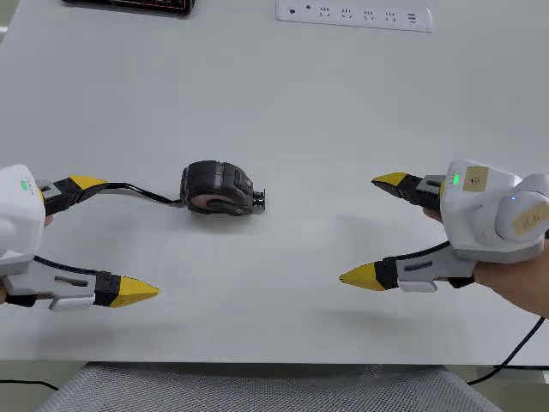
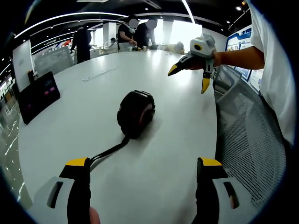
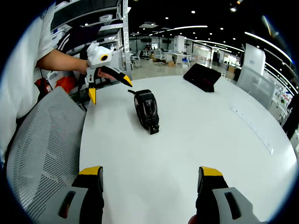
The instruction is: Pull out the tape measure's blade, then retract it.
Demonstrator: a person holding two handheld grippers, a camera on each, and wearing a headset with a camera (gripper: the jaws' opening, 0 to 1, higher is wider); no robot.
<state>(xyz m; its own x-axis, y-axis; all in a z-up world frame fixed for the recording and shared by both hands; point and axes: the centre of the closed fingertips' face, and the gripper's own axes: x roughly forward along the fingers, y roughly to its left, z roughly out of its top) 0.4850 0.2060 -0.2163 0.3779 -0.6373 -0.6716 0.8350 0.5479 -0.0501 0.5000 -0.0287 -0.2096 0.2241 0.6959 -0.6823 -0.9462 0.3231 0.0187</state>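
There is one tabletop [image 1: 300, 103], and on it lies one tape measure [image 1: 219, 189] with one black strap [image 1: 141, 192]. There are two tools, the left tool [image 1: 129, 238] and the right tool [image 1: 358, 228], each with two yellow-tipped jaws. At the far edge are one white power strip [image 1: 353, 15] and one dark flat device [image 1: 129, 5]. One mesh chair [image 1: 257, 388] stands at the near edge.

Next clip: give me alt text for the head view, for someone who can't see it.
A black tape measure lies on a white table, blade retracted, its black strap trailing toward the left gripper. That gripper and the right gripper are open on either side of it, holding nothing. A white power strip lies near the far edge.
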